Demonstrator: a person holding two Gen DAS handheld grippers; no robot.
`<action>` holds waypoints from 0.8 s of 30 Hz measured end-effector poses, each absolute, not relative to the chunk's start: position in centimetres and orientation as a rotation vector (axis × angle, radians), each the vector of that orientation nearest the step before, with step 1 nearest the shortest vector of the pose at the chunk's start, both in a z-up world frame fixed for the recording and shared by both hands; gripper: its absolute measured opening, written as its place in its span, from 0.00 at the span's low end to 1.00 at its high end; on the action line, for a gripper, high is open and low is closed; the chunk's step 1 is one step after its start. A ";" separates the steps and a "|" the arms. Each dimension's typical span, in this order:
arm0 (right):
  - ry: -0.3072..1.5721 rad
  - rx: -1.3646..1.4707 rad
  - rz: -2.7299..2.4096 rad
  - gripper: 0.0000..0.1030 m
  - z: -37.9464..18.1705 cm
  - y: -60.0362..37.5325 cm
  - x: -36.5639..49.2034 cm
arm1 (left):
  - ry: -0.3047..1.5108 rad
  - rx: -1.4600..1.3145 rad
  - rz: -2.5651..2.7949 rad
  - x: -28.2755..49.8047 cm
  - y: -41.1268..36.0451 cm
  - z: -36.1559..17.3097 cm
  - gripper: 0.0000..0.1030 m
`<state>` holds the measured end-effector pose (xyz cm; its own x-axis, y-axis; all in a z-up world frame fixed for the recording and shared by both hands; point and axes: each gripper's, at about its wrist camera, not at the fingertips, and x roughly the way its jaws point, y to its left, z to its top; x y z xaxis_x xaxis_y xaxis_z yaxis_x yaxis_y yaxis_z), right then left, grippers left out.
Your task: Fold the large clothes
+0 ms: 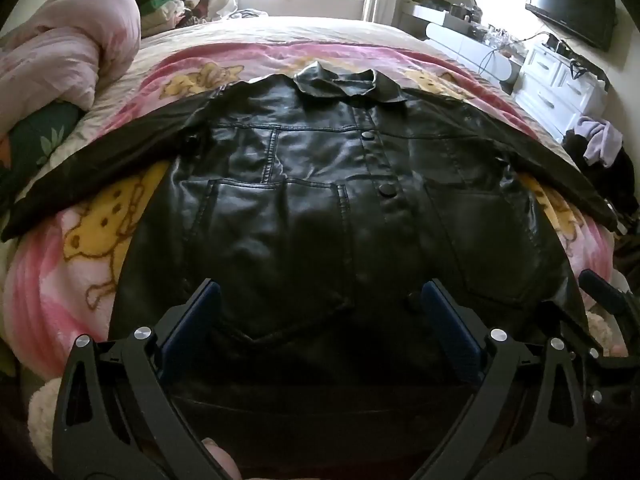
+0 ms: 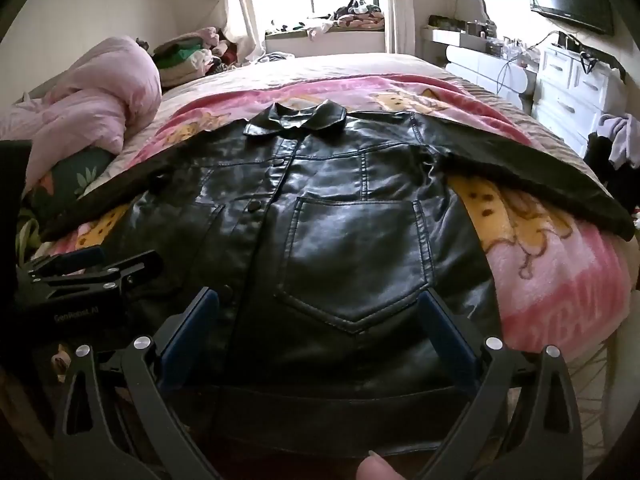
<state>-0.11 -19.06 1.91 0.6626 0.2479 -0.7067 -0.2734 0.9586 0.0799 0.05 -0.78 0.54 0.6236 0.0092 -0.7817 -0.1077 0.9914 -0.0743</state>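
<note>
I had the black leather jacket (image 1: 320,200) spread flat, front up, on the pink blanket (image 1: 60,280) so both sleeves lay clear for folding; my left tongs (image 1: 320,312) and right tongs (image 2: 320,312) hung wide open above its hem, holding nothing

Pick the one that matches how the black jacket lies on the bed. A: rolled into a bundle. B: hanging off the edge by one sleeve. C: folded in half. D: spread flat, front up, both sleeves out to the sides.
D: the jacket lies flat, snaps and pockets up, sleeves spread to both sides.
</note>
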 end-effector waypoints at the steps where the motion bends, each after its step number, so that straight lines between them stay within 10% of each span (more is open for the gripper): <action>1: 0.793 -0.035 0.292 0.96 1.9 -19.0 -0.1 | 0.896 -0.119 0.067 0.0 -0.7 0.5 0.91; 24: 0.789 -0.055 0.296 0.96 1.7 -18.7 -0.1 | 0.892 -0.120 0.068 0.1 -0.4 0.6 0.91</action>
